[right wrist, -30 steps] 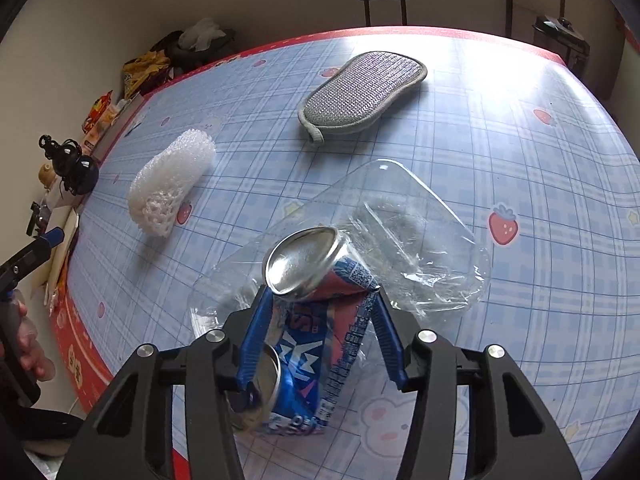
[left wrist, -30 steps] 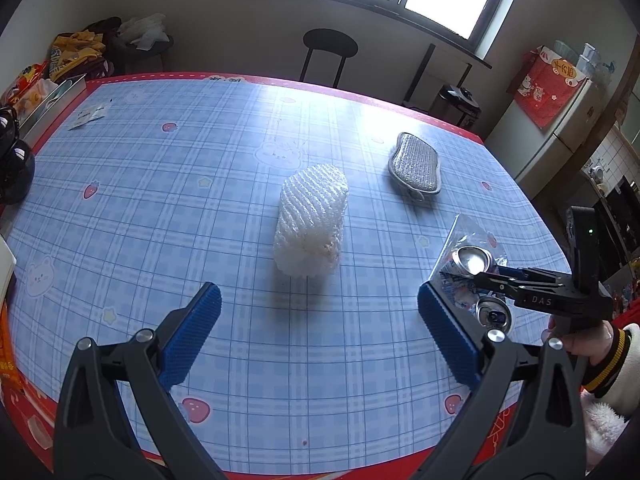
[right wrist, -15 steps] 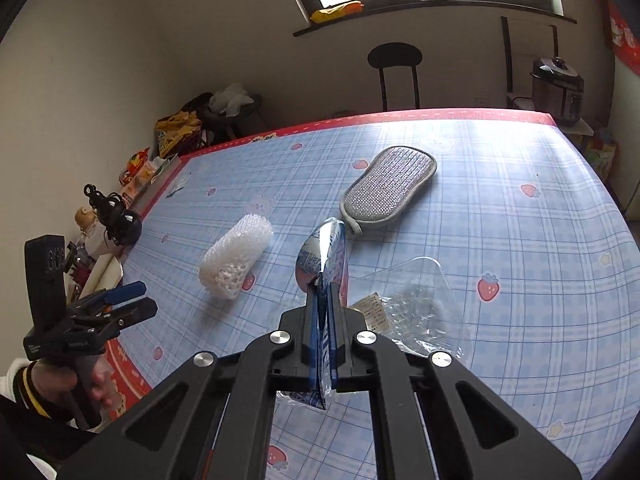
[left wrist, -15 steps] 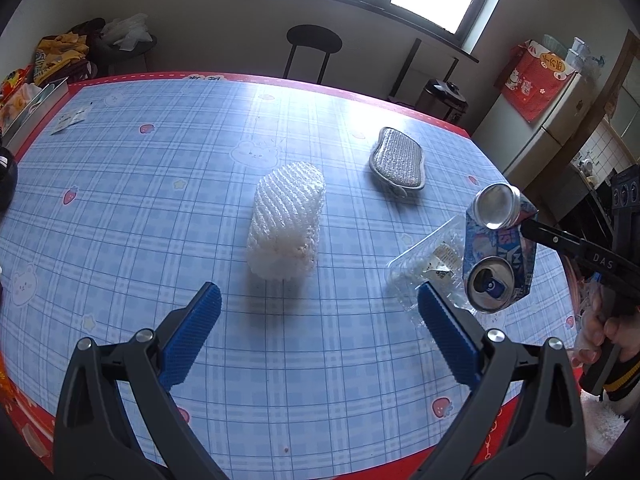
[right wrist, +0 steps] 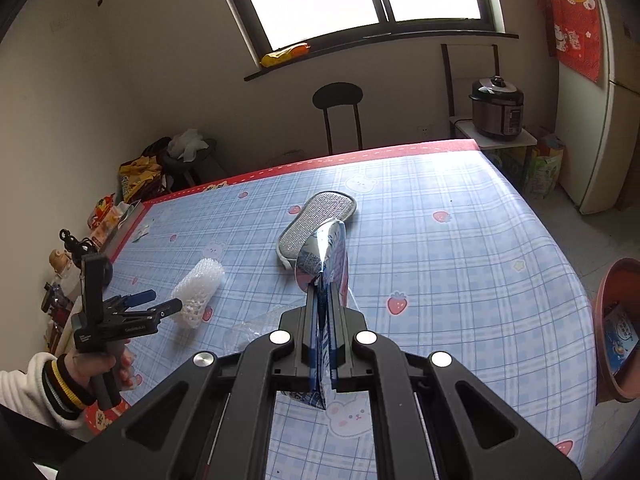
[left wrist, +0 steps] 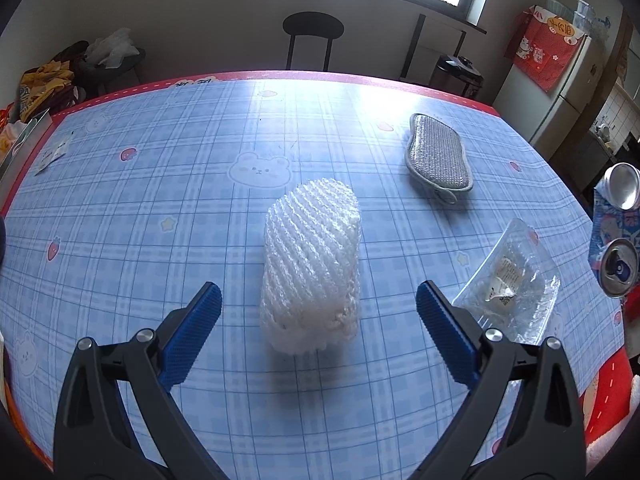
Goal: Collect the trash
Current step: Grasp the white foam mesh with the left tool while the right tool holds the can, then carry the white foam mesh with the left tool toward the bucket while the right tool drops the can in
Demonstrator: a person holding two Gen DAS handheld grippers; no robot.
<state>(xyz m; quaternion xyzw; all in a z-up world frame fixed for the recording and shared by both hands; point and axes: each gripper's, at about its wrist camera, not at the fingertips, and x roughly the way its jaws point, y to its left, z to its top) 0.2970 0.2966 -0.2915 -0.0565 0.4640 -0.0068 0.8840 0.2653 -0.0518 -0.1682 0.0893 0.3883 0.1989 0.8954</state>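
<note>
Lifted clear of the table, right hand-held gripper pinches flattened can.

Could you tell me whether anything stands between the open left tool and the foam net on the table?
Nothing visible does. The foam net lies straight ahead of the left tool, with only bare tablecloth in between.

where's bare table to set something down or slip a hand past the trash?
Free: the wide stretch left of the foam net, out to the red table edge, and the far strip behind the net and the scrubbing pad. Crowded: the near right corner, where the clear plastic tray lies and the right gripper holds the crushed can aloft.
</note>
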